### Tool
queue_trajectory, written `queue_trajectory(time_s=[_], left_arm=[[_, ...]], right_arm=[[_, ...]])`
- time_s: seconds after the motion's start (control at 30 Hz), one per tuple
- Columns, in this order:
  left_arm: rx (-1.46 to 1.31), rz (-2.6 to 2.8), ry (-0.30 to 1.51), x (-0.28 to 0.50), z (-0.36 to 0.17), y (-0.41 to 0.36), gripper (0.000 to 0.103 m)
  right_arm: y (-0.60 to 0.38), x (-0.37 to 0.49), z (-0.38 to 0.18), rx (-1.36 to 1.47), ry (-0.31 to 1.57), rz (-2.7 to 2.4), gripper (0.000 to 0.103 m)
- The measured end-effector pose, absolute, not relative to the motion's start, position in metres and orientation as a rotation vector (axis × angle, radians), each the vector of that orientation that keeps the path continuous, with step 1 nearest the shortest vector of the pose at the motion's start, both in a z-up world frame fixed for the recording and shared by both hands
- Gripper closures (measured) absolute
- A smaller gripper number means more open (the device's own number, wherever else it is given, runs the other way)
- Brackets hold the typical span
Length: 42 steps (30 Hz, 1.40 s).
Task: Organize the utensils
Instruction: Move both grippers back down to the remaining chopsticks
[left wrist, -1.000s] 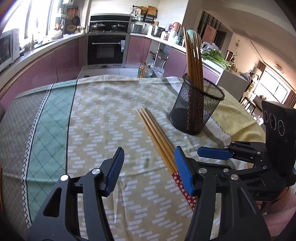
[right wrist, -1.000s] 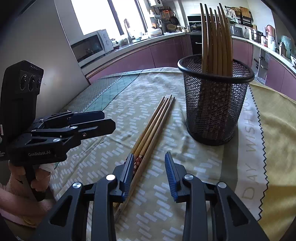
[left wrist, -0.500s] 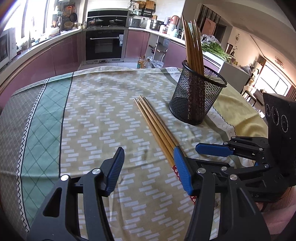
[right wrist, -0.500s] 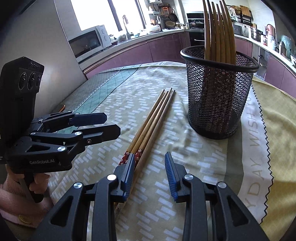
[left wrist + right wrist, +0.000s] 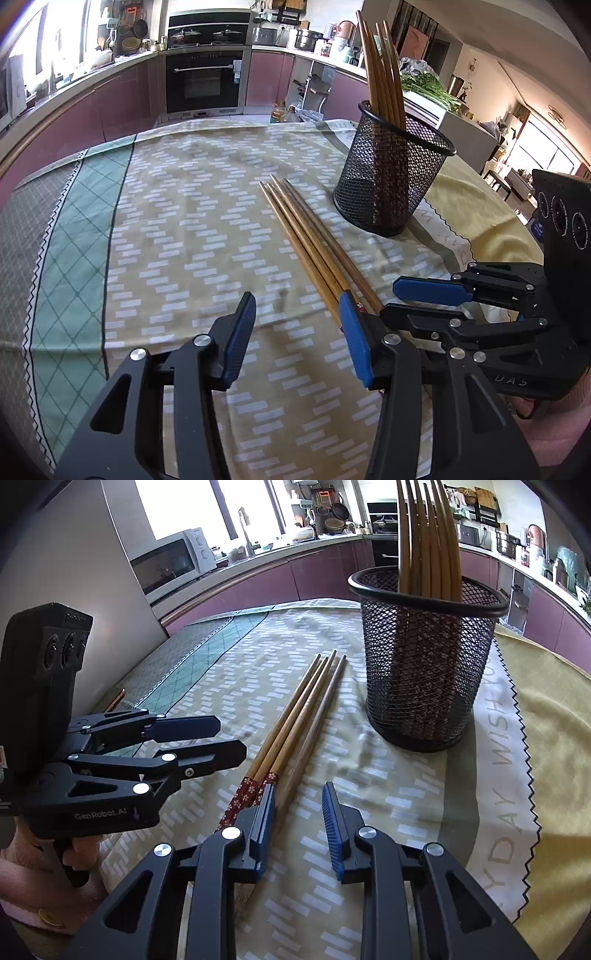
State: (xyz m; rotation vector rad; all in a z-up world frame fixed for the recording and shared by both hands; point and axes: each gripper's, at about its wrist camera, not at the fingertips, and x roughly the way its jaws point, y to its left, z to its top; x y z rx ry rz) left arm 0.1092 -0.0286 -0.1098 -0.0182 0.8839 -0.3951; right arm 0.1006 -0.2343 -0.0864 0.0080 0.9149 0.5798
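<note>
Near the table's middle, just beside the mesh holder [image 5: 424, 657], lie four loose chopsticks [image 5: 295, 720]. The right gripper [image 5: 298, 823], jaws closing with one butt end between them, should pinch a single stick cleanly. The left gripper [image 5: 297, 339] narrows on nothing.

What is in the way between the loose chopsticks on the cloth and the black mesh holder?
Nothing visible. Only bare tablecloth lies between the loose chopsticks and the mesh holder, which stands just beyond them. The holder's mouth is open, though the chopsticks already standing in it fill part of it.
</note>
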Motion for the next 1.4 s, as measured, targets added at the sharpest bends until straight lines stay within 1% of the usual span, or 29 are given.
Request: queue_trajectory(time_s=[0.1, 0.27, 0.63, 0.7, 0.87, 1.03, 1.23, 1.4], left_arm=[[-0.013, -0.398, 0.886, 0.110, -0.111, -0.032, 0.058], [0.009, -0.397, 0.901, 0.113, -0.115, -0.038, 0.063], [0.036, -0.396, 0.906, 0.118, -0.117, -0.043, 0.063], [0.041, -0.396, 0.908, 0.120, -0.117, -0.043, 0.063], [0.056, -0.398, 0.912, 0.122, -0.117, -0.046, 0.068], [0.070, -0.388, 0.921, 0.124, -0.116, -0.049, 0.068], [0.081, -0.371, 0.934, 0.129, -0.119, -0.050, 0.078], [0.049, -0.385, 0.943, 0.128, -0.118, -0.043, 0.080]], right_arm=[[-0.237, 0.101, -0.087, 0.011, 0.917, 0.578, 0.078], [-0.239, 0.102, -0.088, 0.018, 0.921, 0.575, 0.079], [-0.239, 0.102, -0.088, 0.017, 0.920, 0.575, 0.078], [-0.239, 0.102, -0.088, 0.016, 0.920, 0.574, 0.078], [-0.239, 0.101, -0.088, 0.017, 0.920, 0.574, 0.078], [-0.239, 0.101, -0.088, 0.016, 0.920, 0.574, 0.078], [-0.239, 0.101, -0.088, 0.020, 0.920, 0.573, 0.078], [-0.237, 0.104, -0.088, 0.016, 0.922, 0.571, 0.078]])
